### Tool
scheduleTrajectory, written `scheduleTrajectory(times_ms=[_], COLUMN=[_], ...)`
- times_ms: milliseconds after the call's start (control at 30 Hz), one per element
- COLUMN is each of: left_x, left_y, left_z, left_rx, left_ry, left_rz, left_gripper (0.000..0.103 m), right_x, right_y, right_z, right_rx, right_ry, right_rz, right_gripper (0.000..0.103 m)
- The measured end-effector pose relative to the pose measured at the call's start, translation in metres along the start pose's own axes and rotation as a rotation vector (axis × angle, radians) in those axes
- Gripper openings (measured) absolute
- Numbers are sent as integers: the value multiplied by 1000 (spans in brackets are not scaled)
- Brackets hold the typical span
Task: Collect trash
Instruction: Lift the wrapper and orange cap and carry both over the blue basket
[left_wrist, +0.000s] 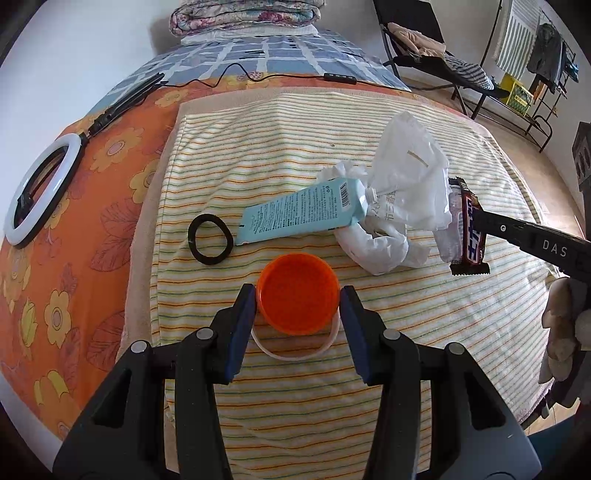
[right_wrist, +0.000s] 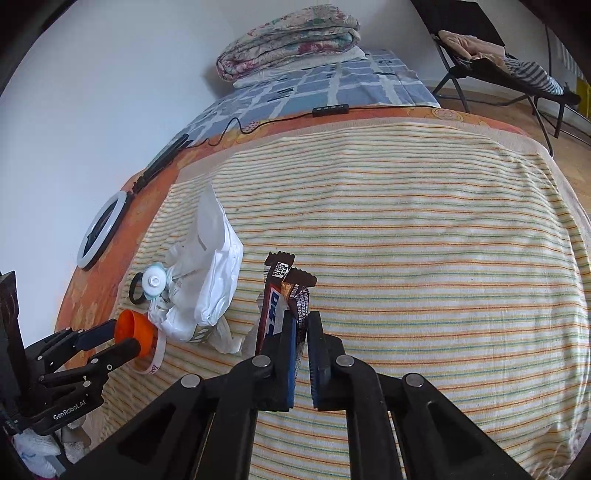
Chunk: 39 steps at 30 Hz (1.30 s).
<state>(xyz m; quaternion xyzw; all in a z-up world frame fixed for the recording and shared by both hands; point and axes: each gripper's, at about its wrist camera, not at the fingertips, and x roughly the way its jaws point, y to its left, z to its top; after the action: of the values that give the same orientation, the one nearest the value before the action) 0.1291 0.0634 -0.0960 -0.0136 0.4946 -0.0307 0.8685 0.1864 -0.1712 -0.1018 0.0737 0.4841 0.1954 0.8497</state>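
The right gripper (right_wrist: 302, 325) pinches a chocolate bar wrapper (right_wrist: 284, 295) upright, probably to carry it off, near the striped towel's (right_wrist: 424, 258) middle, while the left gripper (left_wrist: 298, 299), jaws wide, straddles an orange cap (left_wrist: 298, 297) near the towel's front edge, apparently about to grasp it

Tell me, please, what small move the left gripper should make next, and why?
Probably close the left gripper on the orange cup: its fingers sit on either side of the cup, seemingly with slight gaps. The right gripper already holds the candy wrapper, so the cup looks like the next pickup.
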Motion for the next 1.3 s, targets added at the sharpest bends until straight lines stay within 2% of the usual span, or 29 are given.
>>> scheduleTrajectory(times_ms=[267,567,900,1300], left_x=[-22,-58,-91,-112], left_y=[-10,-23,-39,-69], left_z=[-6,-24,-67,-141], left_rx=[42,63,75,119], left_ry=[-42,-70,-54,-6], left_rz=[7,-31,-56,-74], left_gripper=[47,47,47,47], right_x=[-29,-74,-108,-151], right_y=[2,14,16,16], right_z=[-3,-25,-82,-165], right_rx=[-34,-79,-105,-144], right_ry=[-52,-90,-40,11], right_rz=[-14,11,53,63], right_gripper=[2,2,2,2])
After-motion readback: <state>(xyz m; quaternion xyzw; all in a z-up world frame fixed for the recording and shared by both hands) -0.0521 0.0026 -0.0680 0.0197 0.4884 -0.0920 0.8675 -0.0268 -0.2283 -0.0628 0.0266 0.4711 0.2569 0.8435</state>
